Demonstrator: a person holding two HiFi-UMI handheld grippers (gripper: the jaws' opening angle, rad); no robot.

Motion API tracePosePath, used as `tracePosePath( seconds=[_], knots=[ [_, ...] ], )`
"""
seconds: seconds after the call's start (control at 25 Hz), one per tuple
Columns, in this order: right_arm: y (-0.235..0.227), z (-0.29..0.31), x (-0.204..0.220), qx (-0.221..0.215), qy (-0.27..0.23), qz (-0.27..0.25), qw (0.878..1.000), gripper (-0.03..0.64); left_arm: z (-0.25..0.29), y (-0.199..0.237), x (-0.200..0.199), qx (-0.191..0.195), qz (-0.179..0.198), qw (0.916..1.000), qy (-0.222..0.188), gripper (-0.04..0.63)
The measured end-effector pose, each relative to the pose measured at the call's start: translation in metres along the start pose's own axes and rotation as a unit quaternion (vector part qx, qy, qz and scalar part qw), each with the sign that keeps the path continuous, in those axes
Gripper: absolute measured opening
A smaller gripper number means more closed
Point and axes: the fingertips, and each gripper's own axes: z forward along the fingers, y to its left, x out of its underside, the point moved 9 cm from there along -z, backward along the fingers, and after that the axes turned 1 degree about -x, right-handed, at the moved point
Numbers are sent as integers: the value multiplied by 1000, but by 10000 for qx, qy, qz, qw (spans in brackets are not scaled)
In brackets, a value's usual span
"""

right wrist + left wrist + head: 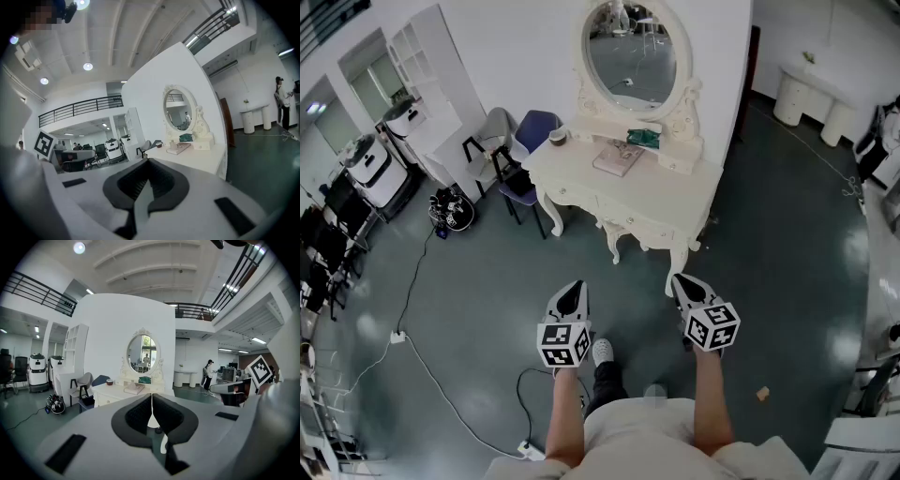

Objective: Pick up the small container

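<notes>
The small container, a dark round pot, stands at the back left corner of the cream dressing table, and shows as well in the left gripper view and the right gripper view. My left gripper and right gripper are held side by side over the floor, well short of the table's front edge. Each points toward the table. The left gripper is shut with nothing in it. The right gripper is also shut and empty.
On the table lie a pink book and a green object below the oval mirror. A grey chair and a blue chair stand left of the table. A cable runs over the floor. A person stands far off.
</notes>
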Motion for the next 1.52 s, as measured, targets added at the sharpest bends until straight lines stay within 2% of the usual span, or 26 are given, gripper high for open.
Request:
tracePosePath(
  seconds=[0.12,0.32,0.48,0.56,0.72,1.08,1.12,1.2,1.32,1.44,1.52],
  knots=[
    [-2,12,2,25,44,13,10000,14,5,10,-1,-80,204,9997,63,29],
    [-4,42,-3,79,106,-21,9999,14,26,33,-6,-138,337,9992,146,29],
    [-8,73,-14,-58,-55,107,9999,14,50,53,-10,-41,204,9997,109,29],
    [-6,92,-20,-237,-43,66,9997,15,60,67,-15,15,158,9998,71,29],
    [-4,134,-28,-328,-41,40,9994,15,83,97,-27,38,149,9999,11,29],
    [-8,226,-40,59,-199,214,9996,15,141,173,-42,41,123,9999,72,29],
    [-10,232,-40,140,-187,174,9996,28,148,179,-41,86,85,9999,89,29],
    [-11,247,-41,213,-159,92,9996,109,162,192,-39,188,-5,9998,80,29],
    [-9,275,-43,262,-166,-21,9995,128,179,216,-38,274,-39,9996,62,29],
    [-7,296,-48,352,-231,-19,9991,175,193,236,-41,341,-35,9994,79,29],
    [-7,306,-52,373,-265,-39,9989,175,202,246,-44,359,-106,9993,42,29]
  ],
)
